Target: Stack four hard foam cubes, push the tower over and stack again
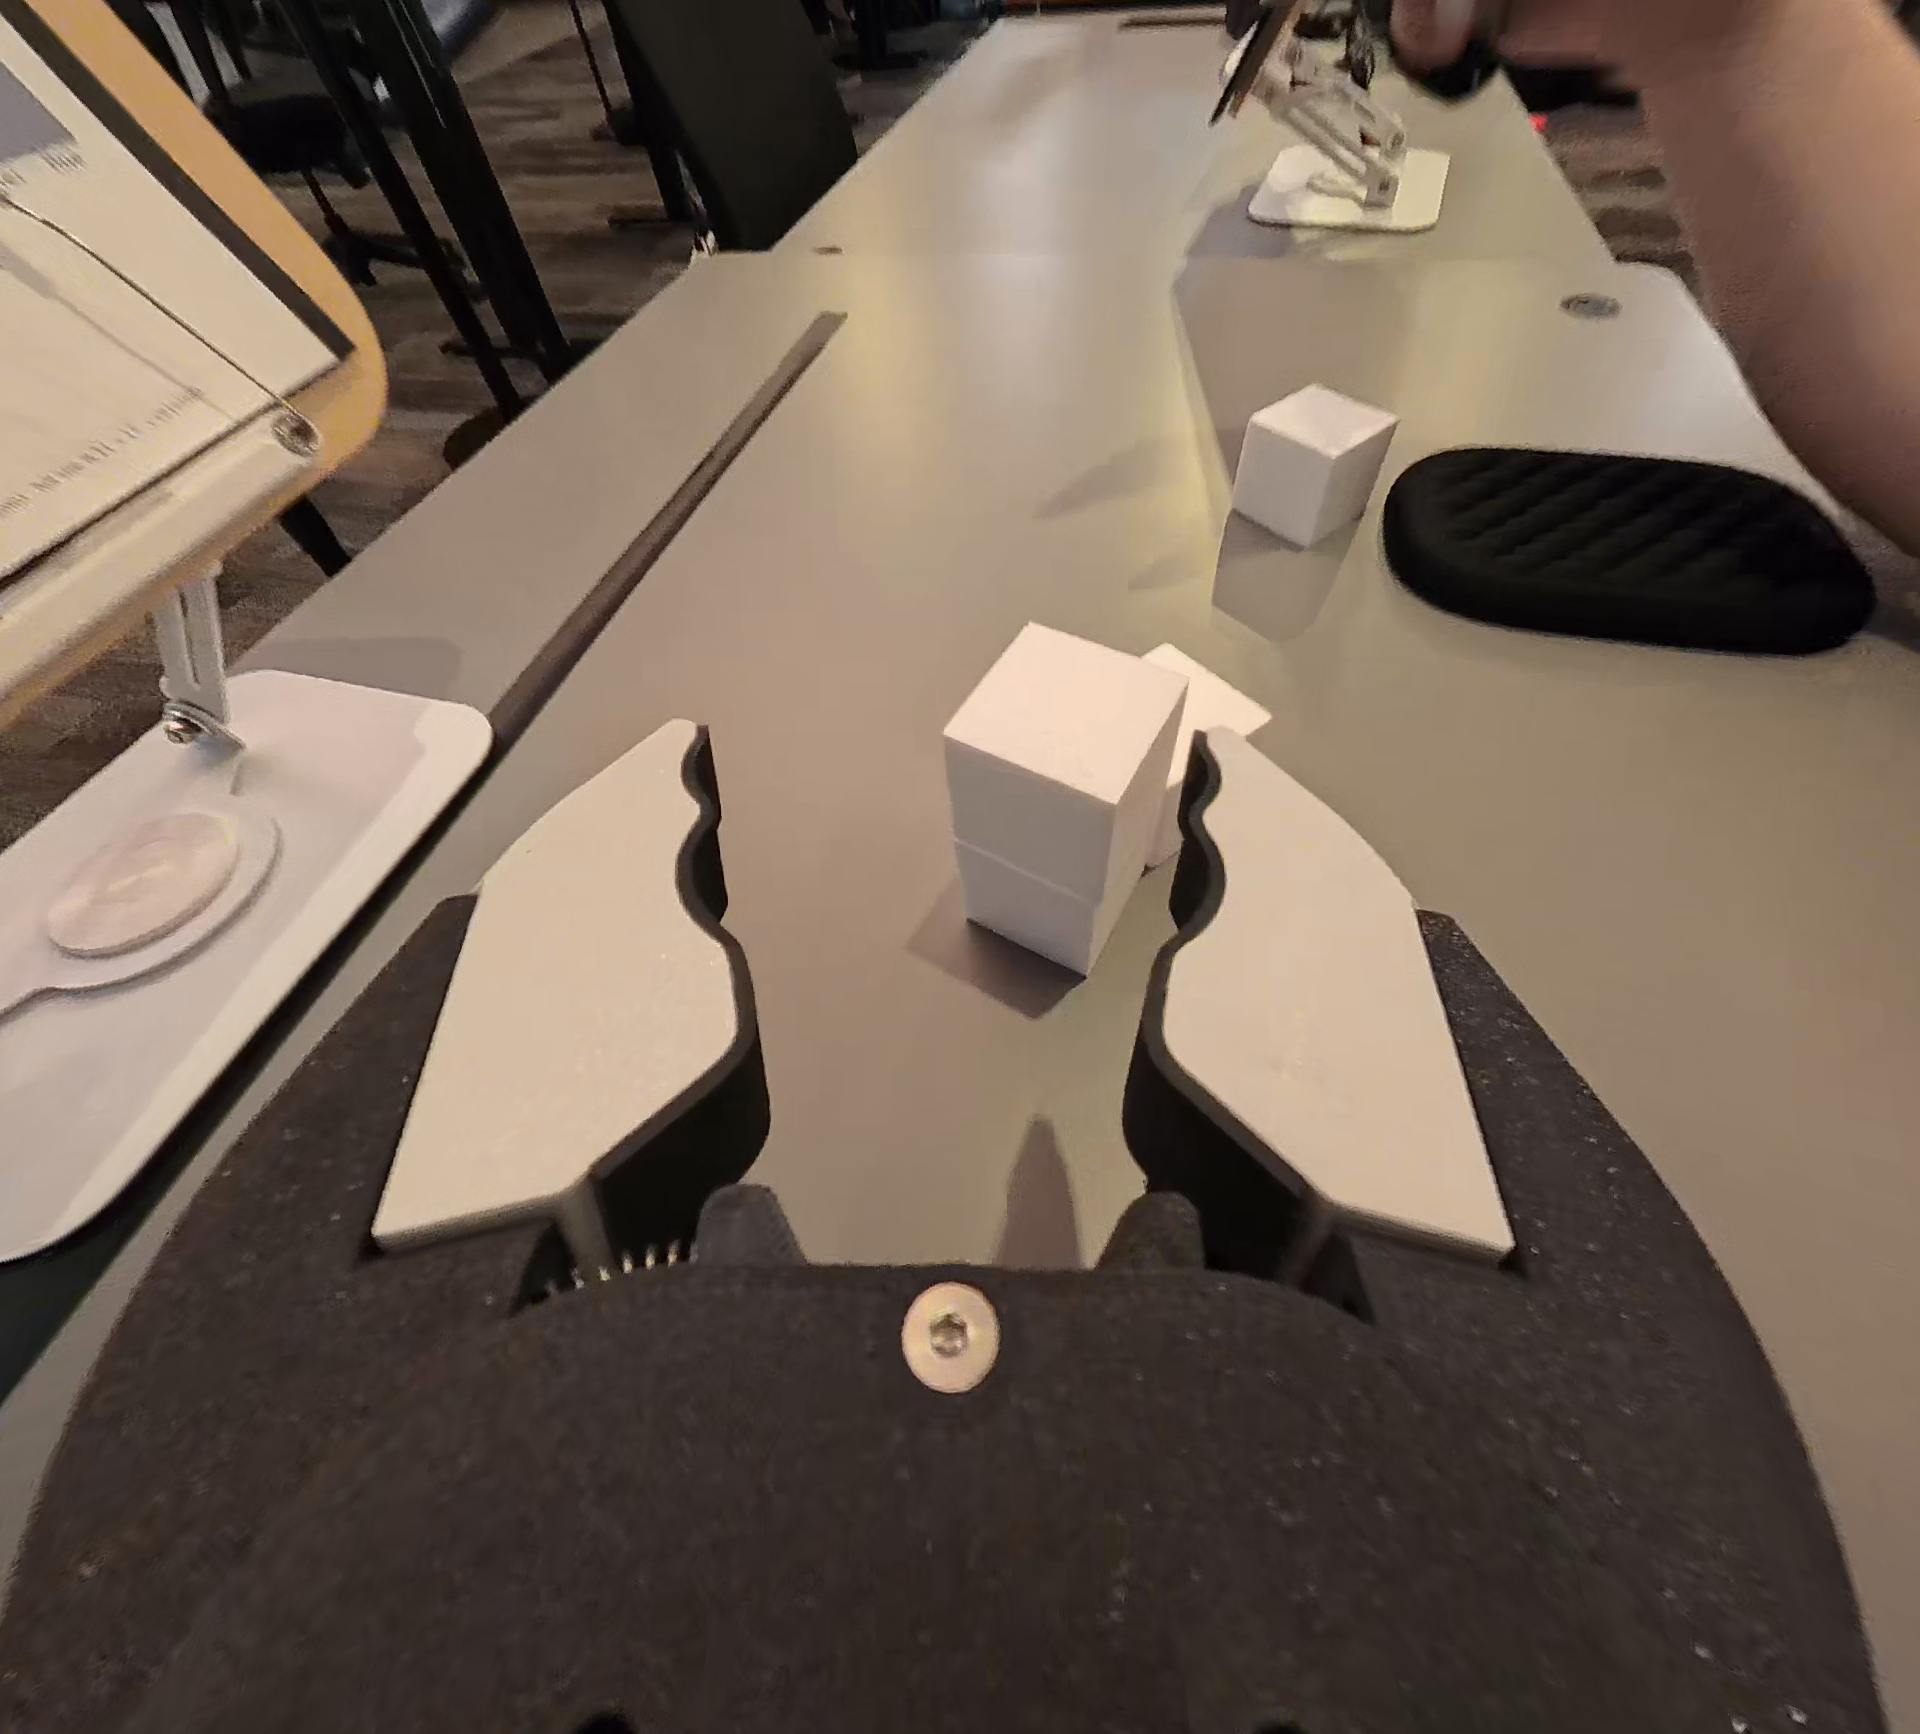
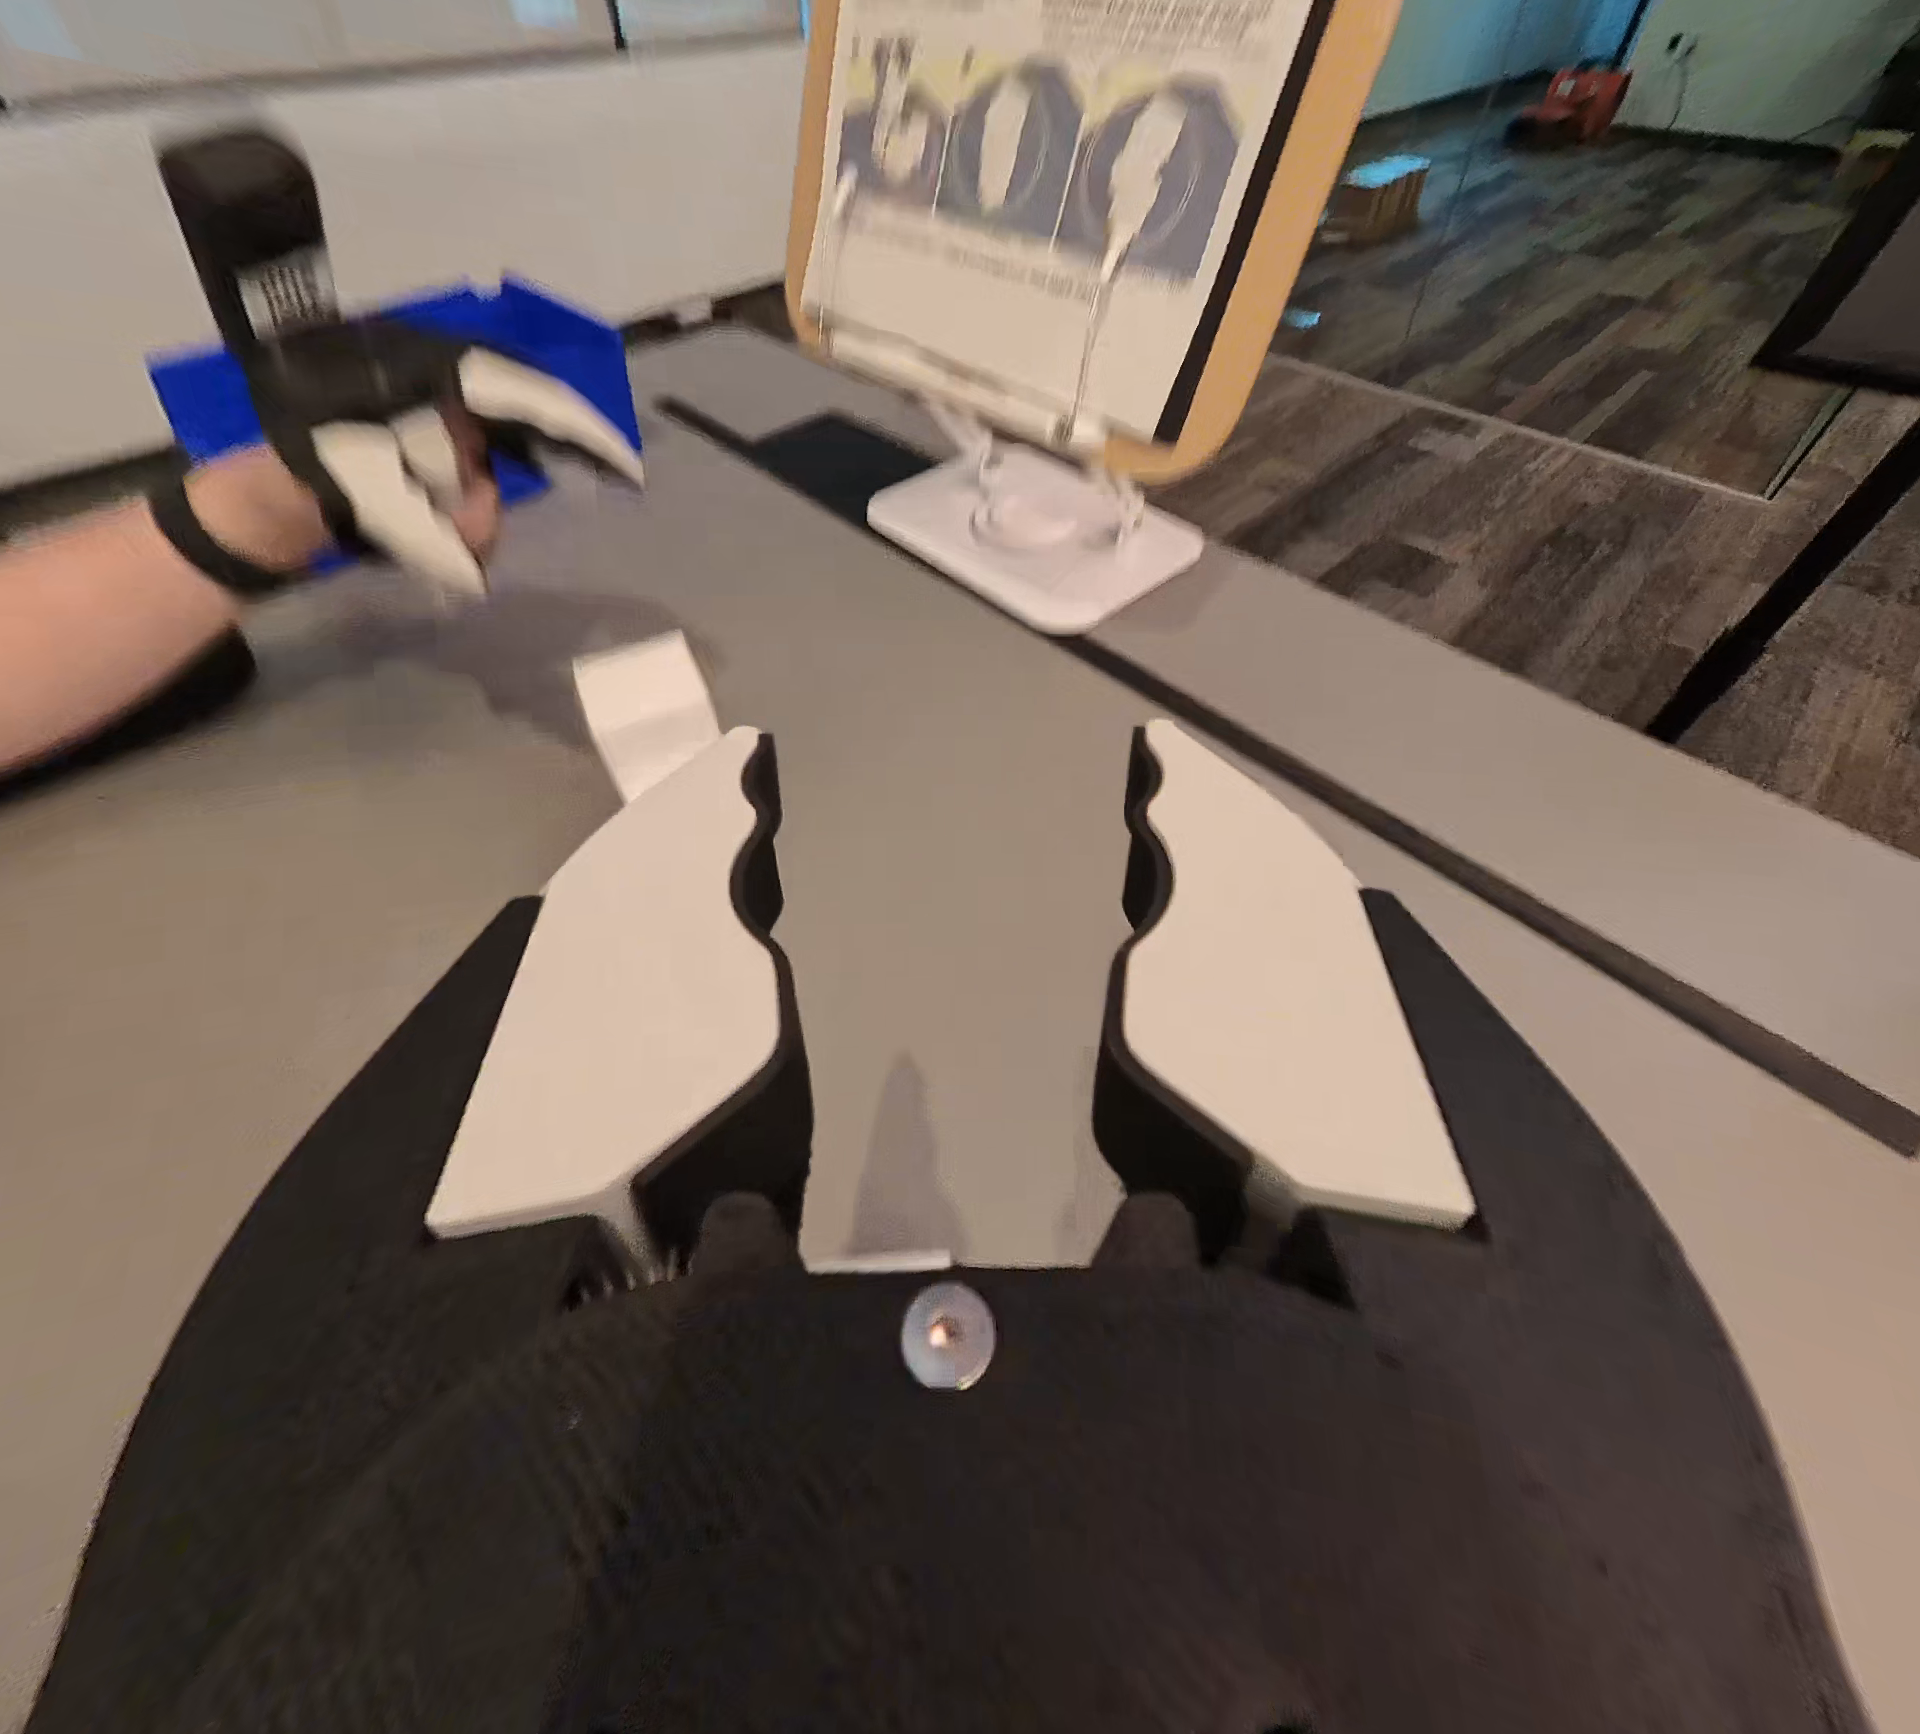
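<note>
Two cubes (image 1: 1049, 801) are stacked on the counter (image 1: 935, 437) between the spread, empty fingers of the left tool (image 1: 951, 811); a third (image 1: 1195, 749) lies just behind, a fourth (image 1: 1311, 463) farther off. The right tool (image 2: 951, 811) is also held apart, empty. The next cube should probably be gripped squarely and lowered flush.

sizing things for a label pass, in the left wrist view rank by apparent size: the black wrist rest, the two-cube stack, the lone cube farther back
1. black wrist rest
2. two-cube stack; nearer the camera, which inflates it
3. lone cube
</note>
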`<state>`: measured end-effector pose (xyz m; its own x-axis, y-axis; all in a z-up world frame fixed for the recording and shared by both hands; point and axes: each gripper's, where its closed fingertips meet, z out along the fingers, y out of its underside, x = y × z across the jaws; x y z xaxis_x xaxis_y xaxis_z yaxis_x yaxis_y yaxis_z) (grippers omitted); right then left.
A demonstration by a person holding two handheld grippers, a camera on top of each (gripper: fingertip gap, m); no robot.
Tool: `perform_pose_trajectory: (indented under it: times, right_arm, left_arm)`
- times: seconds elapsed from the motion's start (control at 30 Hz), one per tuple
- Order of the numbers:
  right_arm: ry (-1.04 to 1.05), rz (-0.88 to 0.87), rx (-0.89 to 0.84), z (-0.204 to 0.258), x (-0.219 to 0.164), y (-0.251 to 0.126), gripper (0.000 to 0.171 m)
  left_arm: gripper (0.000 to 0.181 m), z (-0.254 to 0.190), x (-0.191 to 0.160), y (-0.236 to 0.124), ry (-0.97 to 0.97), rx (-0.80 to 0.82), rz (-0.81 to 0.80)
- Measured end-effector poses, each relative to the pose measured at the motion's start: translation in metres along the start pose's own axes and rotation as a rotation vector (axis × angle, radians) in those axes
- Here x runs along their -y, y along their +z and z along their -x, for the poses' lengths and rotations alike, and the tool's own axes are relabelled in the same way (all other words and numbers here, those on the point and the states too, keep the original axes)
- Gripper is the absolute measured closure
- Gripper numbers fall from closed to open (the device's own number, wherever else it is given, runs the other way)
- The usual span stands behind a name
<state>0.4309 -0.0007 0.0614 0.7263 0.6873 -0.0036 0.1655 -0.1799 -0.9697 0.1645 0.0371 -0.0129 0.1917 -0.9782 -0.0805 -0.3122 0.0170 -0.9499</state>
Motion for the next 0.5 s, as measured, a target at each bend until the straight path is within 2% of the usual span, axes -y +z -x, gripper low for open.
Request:
perform_pose_trajectory:
  times: [0.3,0.4,0.5]
  right_arm:
    - [0.067,0.23,-0.042,0.018,-0.149,-0.037,0.091]
    - [0.068,0.324,-0.064,0.018,-0.178,-0.036,0.09]
    - [0.093,0.355,-0.056,0.017,-0.19,-0.029,0.092]
  left_arm:
    - [0.097,0.003,0.032,-0.027,0.008,0.018,-0.098]
    - [0.098,0.003,0.038,-0.032,-0.005,0.014,-0.128]
    - [0.097,0.004,0.036,-0.034,-0.005,0.018,-0.119]
